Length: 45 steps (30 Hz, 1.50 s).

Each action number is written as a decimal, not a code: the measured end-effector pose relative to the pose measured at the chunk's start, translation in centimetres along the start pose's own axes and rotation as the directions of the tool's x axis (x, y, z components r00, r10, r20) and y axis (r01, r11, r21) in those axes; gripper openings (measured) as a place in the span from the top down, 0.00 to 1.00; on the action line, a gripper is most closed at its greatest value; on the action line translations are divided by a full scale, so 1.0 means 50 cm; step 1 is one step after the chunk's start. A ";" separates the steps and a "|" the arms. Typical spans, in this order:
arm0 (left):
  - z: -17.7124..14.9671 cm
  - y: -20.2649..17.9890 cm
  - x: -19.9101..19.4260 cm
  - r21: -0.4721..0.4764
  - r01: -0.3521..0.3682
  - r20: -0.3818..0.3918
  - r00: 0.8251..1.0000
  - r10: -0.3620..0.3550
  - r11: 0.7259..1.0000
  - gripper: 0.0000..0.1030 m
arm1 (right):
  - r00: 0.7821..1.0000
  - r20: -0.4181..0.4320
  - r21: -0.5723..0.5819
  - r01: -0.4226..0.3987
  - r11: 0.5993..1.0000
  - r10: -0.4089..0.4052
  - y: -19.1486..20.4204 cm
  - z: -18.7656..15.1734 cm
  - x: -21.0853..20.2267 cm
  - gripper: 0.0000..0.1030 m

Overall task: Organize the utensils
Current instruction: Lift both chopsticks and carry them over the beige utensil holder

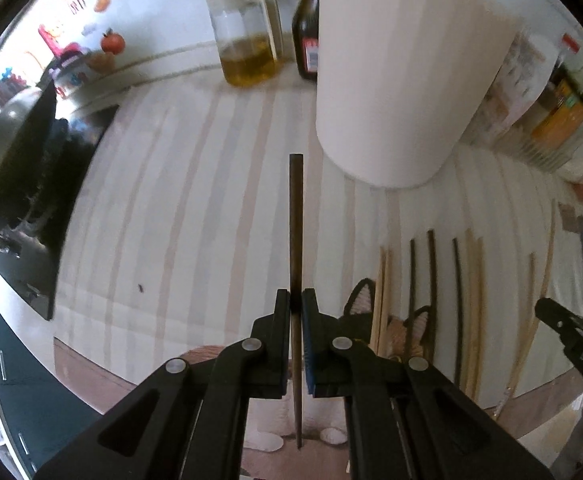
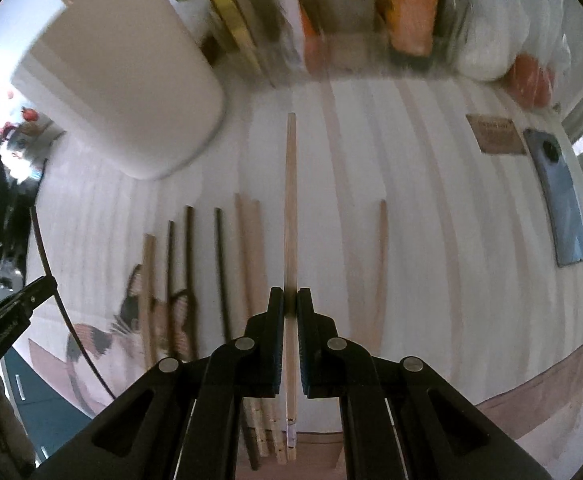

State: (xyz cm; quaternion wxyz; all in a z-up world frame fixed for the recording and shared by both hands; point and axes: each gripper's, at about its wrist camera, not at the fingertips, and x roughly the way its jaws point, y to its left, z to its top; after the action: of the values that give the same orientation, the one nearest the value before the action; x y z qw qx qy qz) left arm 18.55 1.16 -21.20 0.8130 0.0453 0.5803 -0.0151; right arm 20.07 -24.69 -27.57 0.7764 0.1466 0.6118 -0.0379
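Two chopsticks: my left gripper (image 1: 296, 304) is clamping a dark chopstick (image 1: 296, 220), my right gripper (image 2: 290, 300) is clamping a light chopstick (image 2: 290, 200) above the desk (image 2: 411, 240).

- The left gripper (image 1: 296, 304) points steeply down, its black jaws drawn almost together and clamped on a dark chopstick (image 1: 296, 236) that runs straight between the pads.
- The right gripper (image 2: 290, 302) also points steeply down, jaws nearly closed and pinching a pale wooden chopstick (image 2: 290, 200) along its length.
- In the left wrist view the right gripper shows at the right edge as a black tip, apart from the left one.
- In the right wrist view the left gripper sits at the left edge.
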 end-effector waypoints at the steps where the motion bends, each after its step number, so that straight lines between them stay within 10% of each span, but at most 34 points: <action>1: 0.006 0.001 -0.014 0.000 0.002 0.015 1.000 -0.002 1.000 0.97 | 1.000 0.018 -0.003 -0.004 1.000 0.004 0.007 0.000 -0.010 0.94; 17: 0.132 0.007 -0.209 -0.025 0.059 0.276 0.960 -0.049 0.998 0.98 | 0.949 0.283 -0.012 -0.145 0.989 0.142 0.086 0.063 -0.222 0.94; 35: 0.343 0.019 -0.441 -0.041 0.117 0.519 0.851 -0.079 0.992 0.98 | 0.796 0.528 -0.169 -0.241 0.956 0.294 0.256 0.360 -0.441 0.94; 45: 0.467 -0.003 -0.371 -0.040 0.162 0.471 0.873 -0.124 0.986 0.98 | 0.723 0.621 -0.202 -0.226 0.953 0.303 0.275 0.484 -0.408 0.94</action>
State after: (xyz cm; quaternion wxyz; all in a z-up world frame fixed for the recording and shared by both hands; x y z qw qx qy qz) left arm 34.46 -1.65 3.85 0.9265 -0.0345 0.3694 -0.0628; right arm 41.01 -20.66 -0.43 0.9433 0.1666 0.2810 0.0594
